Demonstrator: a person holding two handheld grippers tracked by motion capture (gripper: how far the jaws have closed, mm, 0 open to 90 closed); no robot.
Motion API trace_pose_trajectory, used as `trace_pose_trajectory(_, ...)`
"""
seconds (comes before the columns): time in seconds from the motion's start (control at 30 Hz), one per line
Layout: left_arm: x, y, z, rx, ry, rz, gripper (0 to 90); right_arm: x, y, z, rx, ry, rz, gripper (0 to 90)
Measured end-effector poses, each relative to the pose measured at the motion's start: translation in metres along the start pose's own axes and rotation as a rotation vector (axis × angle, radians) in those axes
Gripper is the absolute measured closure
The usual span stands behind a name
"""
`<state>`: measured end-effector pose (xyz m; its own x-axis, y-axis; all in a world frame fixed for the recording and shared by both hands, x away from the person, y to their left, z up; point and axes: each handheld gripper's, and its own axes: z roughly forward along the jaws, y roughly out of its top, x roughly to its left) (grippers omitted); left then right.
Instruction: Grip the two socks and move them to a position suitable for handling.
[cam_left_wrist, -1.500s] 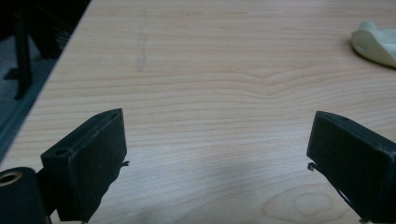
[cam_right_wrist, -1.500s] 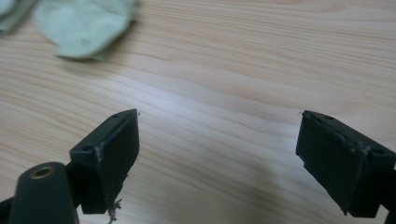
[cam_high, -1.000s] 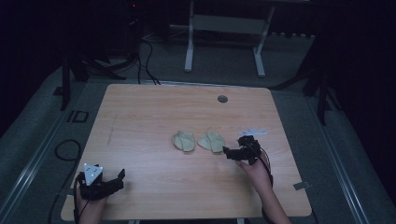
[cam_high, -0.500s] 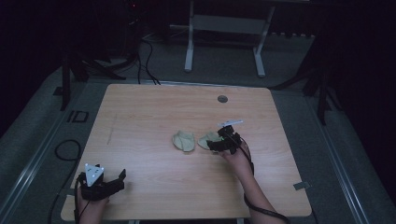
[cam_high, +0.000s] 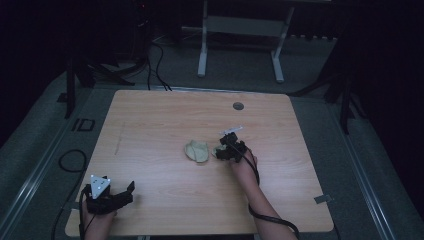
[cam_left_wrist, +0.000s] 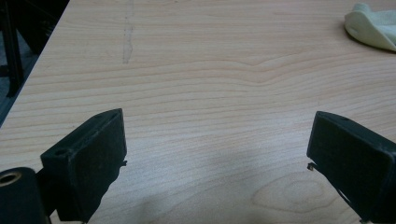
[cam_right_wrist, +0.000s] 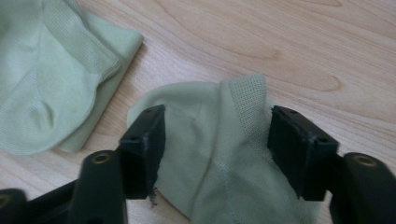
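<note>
Two pale green socks lie side by side mid-table. The left sock (cam_high: 197, 150) (cam_right_wrist: 51, 70) lies flat and free. My right gripper (cam_high: 223, 149) (cam_right_wrist: 217, 126) is down over the right sock (cam_high: 217, 150) (cam_right_wrist: 205, 98). Its jaws have just been closing and now straddle the sock's ribbed cuff end, one on each side, with the fabric still lying slack between them. My left gripper (cam_high: 128, 192) (cam_left_wrist: 217, 135) rests near the table's front left corner, jaws wide open over bare wood, and a corner of a sock (cam_left_wrist: 373, 28) shows far off.
The wooden table (cam_high: 165, 115) has a round cable grommet (cam_high: 238, 106) near its far edge. A white desk frame (cam_high: 240, 25) stands on the floor behind, and a black cable (cam_high: 70, 160) loops on the floor at the left.
My right gripper has moved left, from beside the right sock to over it, and its jaws have narrowed around the sock. The left gripper has stayed put.
</note>
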<state>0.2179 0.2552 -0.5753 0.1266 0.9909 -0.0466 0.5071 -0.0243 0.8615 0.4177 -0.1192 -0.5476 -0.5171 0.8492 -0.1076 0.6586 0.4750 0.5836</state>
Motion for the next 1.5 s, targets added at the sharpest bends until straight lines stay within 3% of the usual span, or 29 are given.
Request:
trace_pose_trajectory(0.07,0.0,0.0,0.0,0.0,-0.001,0.0,4.7,0.002,-0.001,0.0,-0.007,-0.016,-0.02,46.4)
trace_pose_trajectory(0.1,-0.001,0.0,0.0,0.002,-0.001,0.002,4.7,0.004,-0.002,-0.001,-0.008,-0.023,-0.005,56.5)
trace_pose_trajectory(0.13,-0.001,0.0,0.001,0.004,-0.003,0.003,4.7,0.004,-0.002,-0.001,-0.008,-0.023,-0.005,56.5)
trace_pose_trajectory(0.17,-0.002,0.0,0.001,0.005,-0.004,0.005,4.7,0.006,-0.003,-0.002,-0.014,-0.054,-0.016,64.6)
trace_pose_trajectory(0.2,-0.002,0.0,0.001,0.004,-0.004,0.006,4.7,0.006,-0.003,-0.002,-0.014,-0.054,-0.016,64.6)
trace_pose_trajectory(0.27,-0.002,0.0,0.001,0.006,-0.005,0.009,4.7,0.008,-0.004,-0.002,-0.013,-0.095,-0.04,76.8)
trace_pose_trajectory(0.3,-0.002,0.0,0.001,0.006,-0.005,0.009,4.7,0.006,-0.004,-0.003,-0.012,-0.088,-0.049,80.1)
trace_pose_trajectory(0.43,-0.002,0.0,0.002,0.006,-0.007,0.005,4.7,-0.001,-0.002,-0.008,-0.004,-0.042,-0.021,81.0)
trace_pose_trajectory(0.53,-0.002,0.0,0.002,0.003,-0.006,0.006,4.7,-0.003,-0.003,-0.018,-0.028,-0.019,-0.027,81.1)
trace_pose_trajectory(0.57,-0.002,0.0,0.002,0.004,-0.006,0.008,4.7,-0.003,-0.003,-0.026,-0.043,0.011,-0.013,81.1)
trace_pose_trajectory(0.8,-0.005,0.001,0.002,0.003,-0.008,0.024,4.7,0.004,-0.005,-0.051,-0.075,0.051,-0.036,81.2)
trace_pose_trajectory(0.83,-0.006,0.001,0.003,0.004,-0.008,0.029,4.7,0.007,-0.008,-0.062,-0.088,0.071,-0.045,81.2)
trace_pose_trajectory(1.17,-0.011,0.003,0.003,0.003,-0.023,0.048,4.7,0.023,-0.019,-0.101,-0.142,0.095,-0.087,81.2)
trace_pose_trajectory(1.37,-0.013,0.004,0.004,0.0,-0.026,0.053,4.7,0.042,-0.043,-0.129,-0.198,0.129,-0.112,81.1)
trace_pose_trajectory(1.5,-0.017,0.005,0.003,-0.003,-0.031,0.062,4.7,0.055,-0.057,-0.137,-0.217,0.125,-0.129,81.1)
